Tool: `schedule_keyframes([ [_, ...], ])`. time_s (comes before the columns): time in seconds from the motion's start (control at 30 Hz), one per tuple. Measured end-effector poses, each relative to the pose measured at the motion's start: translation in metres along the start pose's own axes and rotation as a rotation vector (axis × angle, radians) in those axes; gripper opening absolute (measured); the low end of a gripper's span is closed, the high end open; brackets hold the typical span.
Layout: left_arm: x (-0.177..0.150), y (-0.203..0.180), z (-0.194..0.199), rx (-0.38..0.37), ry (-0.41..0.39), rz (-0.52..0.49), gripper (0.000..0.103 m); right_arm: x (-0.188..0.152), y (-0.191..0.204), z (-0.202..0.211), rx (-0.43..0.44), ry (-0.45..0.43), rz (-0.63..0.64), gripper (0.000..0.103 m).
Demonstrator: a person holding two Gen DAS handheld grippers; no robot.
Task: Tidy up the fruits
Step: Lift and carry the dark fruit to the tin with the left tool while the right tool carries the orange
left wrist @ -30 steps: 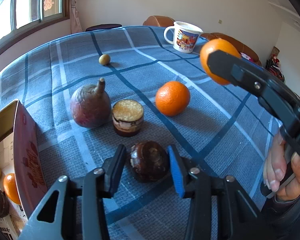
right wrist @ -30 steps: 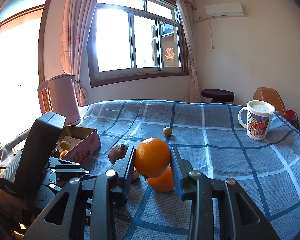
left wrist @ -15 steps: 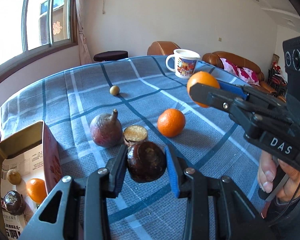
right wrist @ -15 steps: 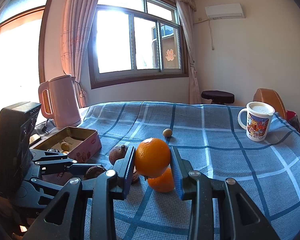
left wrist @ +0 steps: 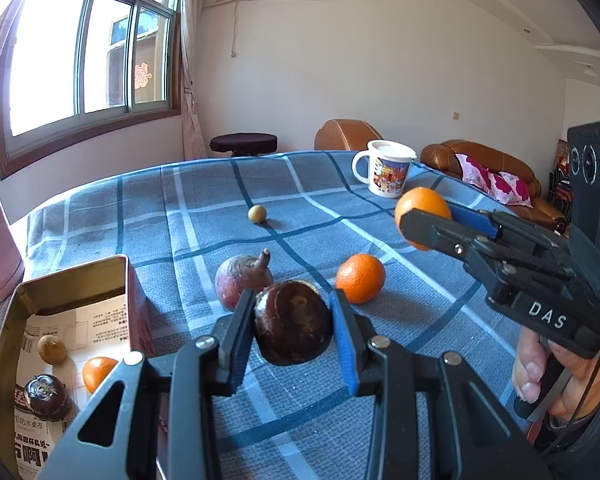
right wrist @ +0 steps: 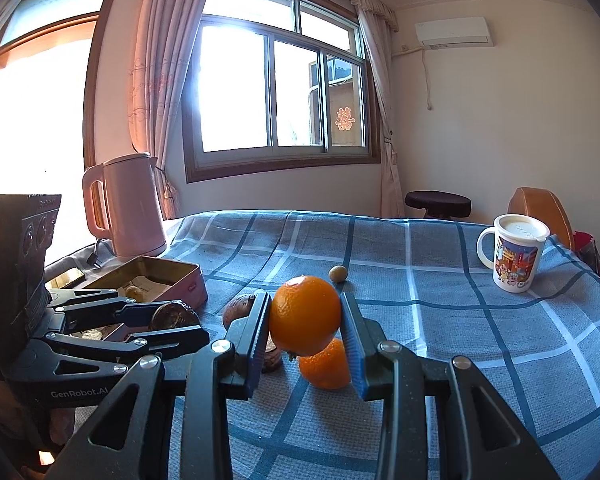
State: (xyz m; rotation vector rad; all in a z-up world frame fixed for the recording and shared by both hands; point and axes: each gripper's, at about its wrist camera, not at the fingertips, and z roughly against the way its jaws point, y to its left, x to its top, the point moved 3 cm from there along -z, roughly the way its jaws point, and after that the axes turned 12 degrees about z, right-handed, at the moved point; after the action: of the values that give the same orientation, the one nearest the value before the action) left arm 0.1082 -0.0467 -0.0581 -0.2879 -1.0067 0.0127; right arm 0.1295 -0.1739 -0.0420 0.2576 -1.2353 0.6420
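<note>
Left gripper (left wrist: 294, 334) is clamping a dark brown, glossy round fruit (left wrist: 293, 322) between its black and blue pads, holding it clear of the blue plaid tablecloth (left wrist: 204, 216) at lower centre of the left wrist view. Right gripper (right wrist: 306, 330) is gripping a bright orange (right wrist: 305, 320) between its pads, lifted above the cloth at centre of the right wrist view; the same gripper is showing at the right edge of the left view, a hand (left wrist: 556, 376) wrapping its handle.

Just behind the held brown fruit, a reddish-purple fruit with a stem (left wrist: 242, 280) is sitting on the cloth. To its right, a second orange (left wrist: 360, 278) is resting on the cloth, directly below the held orange in the right view. Further back, a small yellow-green round fruit (left wrist: 257, 213) is lying alone.

At lower left of the left view, an open pink metal tin (left wrist: 136, 300) lined with printed paper is holding a small tan fruit (left wrist: 52, 350), an orange piece (left wrist: 98, 372) and a dark fruit (left wrist: 46, 396).

A lidded white cartoon mug (left wrist: 386, 174) is standing at upper right. A pink electric kettle (right wrist: 130, 206) is standing left of centre in the right view, behind the tin.
</note>
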Motion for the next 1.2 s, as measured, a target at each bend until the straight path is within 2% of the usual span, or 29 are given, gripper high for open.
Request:
schedule_keyframes([
  [0.17,0.001,0.002,0.007,0.012,-0.038,0.010,0.039,0.001,0.002,0.001,0.001,-0.007,0.013,0.036],
  [0.77,0.004,0.022,0.021,0.055,-0.095,0.047,0.039,0.008,0.024,-0.011,0.032,0.008,0.076,0.036],
  [1.2,0.009,0.048,0.036,0.107,-0.127,0.084,0.039,0.042,0.059,-0.026,0.117,-0.006,0.156,0.036],
])
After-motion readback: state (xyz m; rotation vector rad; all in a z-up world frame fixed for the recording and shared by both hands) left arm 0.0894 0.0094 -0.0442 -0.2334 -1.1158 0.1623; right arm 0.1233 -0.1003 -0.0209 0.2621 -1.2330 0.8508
